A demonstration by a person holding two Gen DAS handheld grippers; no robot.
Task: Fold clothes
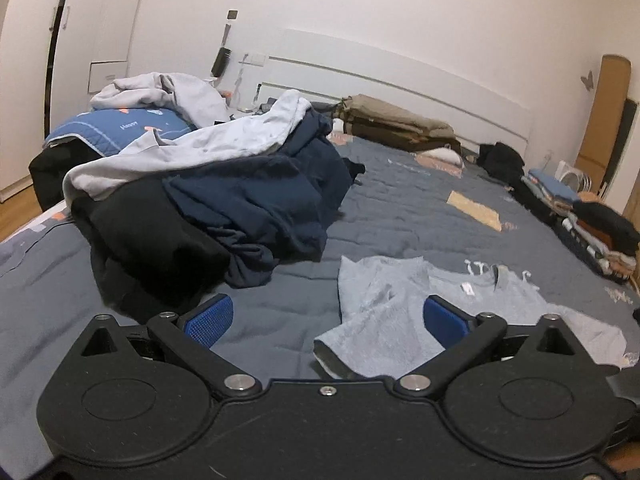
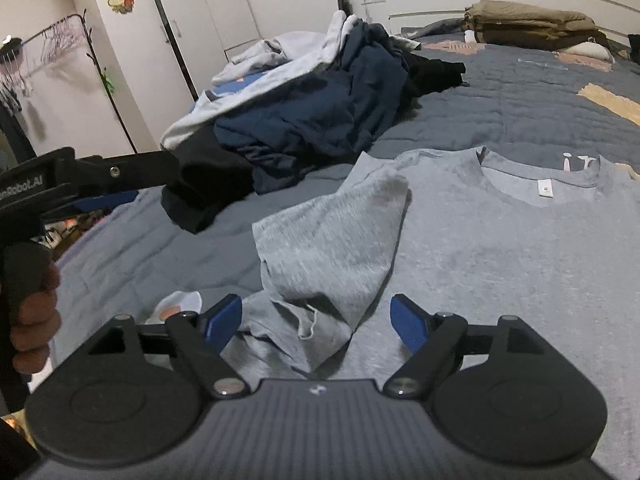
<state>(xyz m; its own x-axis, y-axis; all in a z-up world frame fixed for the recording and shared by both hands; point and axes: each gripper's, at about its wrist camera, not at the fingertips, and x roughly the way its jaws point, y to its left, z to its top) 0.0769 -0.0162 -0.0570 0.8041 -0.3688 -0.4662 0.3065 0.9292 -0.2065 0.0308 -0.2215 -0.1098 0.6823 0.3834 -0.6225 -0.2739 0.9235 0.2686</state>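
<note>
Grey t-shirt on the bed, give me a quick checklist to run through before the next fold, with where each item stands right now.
1. Grey t-shirt lies spread on the bed, neck label up: ok.
2. Sleeve is folded in over the body: ok, though bunched near the cuff.
3. Right gripper open, pads clear of the cloth: ok.
4. Left gripper open, nothing pinched: ok.
5. Unfolded pile stays off the shirt: ok, beside it, not touching.
6. Far sleeve and hem flat: cannot tell, out of view.
</note>
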